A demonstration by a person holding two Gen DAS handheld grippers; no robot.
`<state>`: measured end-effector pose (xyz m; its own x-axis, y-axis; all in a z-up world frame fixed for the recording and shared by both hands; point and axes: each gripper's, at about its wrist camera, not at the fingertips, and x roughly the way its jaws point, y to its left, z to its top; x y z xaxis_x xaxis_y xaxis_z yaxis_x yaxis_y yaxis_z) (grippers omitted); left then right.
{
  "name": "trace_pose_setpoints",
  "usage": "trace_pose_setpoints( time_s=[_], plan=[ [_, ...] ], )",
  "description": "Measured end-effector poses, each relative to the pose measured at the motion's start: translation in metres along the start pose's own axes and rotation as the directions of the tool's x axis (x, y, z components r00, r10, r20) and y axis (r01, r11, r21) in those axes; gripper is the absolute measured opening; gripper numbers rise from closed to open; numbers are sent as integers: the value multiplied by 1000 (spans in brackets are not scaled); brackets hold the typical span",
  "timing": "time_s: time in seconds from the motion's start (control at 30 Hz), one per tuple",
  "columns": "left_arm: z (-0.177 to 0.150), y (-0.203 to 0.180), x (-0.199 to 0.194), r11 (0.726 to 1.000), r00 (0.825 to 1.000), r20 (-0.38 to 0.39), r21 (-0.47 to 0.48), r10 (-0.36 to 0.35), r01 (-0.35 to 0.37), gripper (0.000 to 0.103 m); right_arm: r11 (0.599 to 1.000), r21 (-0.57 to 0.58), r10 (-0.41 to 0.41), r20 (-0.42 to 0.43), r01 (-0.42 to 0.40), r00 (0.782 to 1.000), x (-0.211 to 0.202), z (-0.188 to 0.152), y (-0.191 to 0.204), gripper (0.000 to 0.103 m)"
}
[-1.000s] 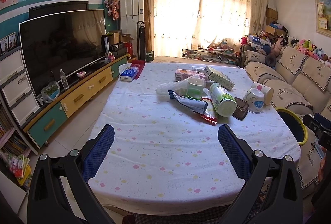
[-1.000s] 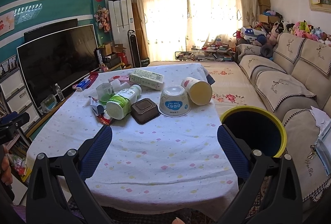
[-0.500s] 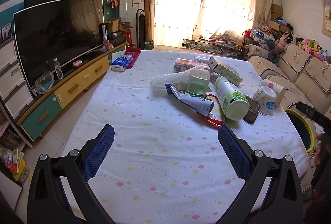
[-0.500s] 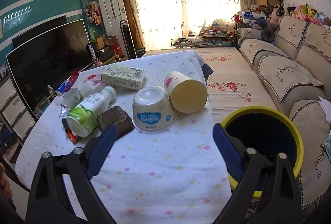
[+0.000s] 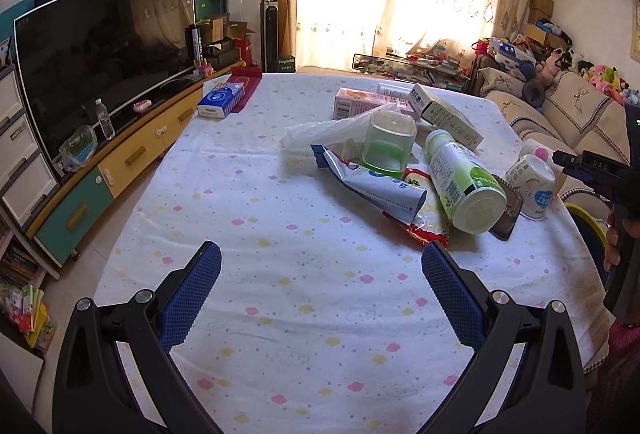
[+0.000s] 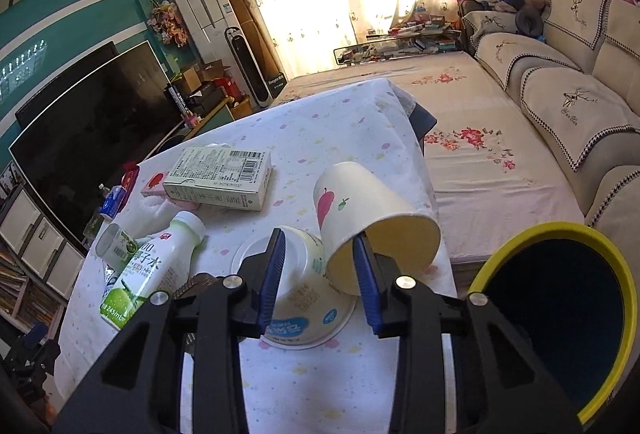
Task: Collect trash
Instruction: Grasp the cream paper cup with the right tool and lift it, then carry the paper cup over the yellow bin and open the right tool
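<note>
My right tool (image 6: 320,266) straddles the upturned yogurt tub (image 6: 298,298) at the lower centre of the right wrist view, its blue fingers (image 6: 272,274) on either side; I cannot tell whether they press it. A tipped paper cup (image 6: 372,218) leans against the tub just right of it. The green coconut-water bottle (image 6: 148,270) lies at left, a carton (image 6: 220,179) above it. The yellow-rimmed bin (image 6: 600,318) sits lower right, off the bench (image 6: 348,121). My left tool (image 5: 320,278) hangs spread wide and released over bare cloth, well short of the trash pile.
</note>
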<state>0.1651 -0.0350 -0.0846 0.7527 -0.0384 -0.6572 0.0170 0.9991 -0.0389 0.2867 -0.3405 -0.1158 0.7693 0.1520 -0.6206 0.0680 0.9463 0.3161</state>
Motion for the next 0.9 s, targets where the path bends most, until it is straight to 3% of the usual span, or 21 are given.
trace_pose_setpoints(
  time_s=[0.1,0.17,0.23,0.3,0.6,0.73,0.9],
  plan=[
    [1,2,7,1000,1000,-9,-6,-2,2,99,1000,18,3,-18,-2,1000,9,3,-1,33],
    [0,2,9,1000,1000,-13,-7,-4,4,99,1000,23,11,-18,-10,1000,12,4,-1,23],
    [0,2,12,1000,1000,-20,-7,-7,7,99,1000,21,8,-9,-8,1000,14,5,0,7],
    [0,0,14,1000,1000,-25,-5,-11,11,99,1000,27,15,0,-15,1000,15,8,0,4],
    [3,-1,13,1000,1000,-15,0,-18,18,99,1000,-1,8,91,-8,996,-22,14,2,3],
    [4,-4,8,1000,1000,-7,7,-29,29,99,999,22,-50,128,48,991,-53,8,-18,3],
    [1,-16,4,998,999,-8,30,-51,51,99,982,68,-185,102,178,977,-74,-16,-60,3]
  ],
)
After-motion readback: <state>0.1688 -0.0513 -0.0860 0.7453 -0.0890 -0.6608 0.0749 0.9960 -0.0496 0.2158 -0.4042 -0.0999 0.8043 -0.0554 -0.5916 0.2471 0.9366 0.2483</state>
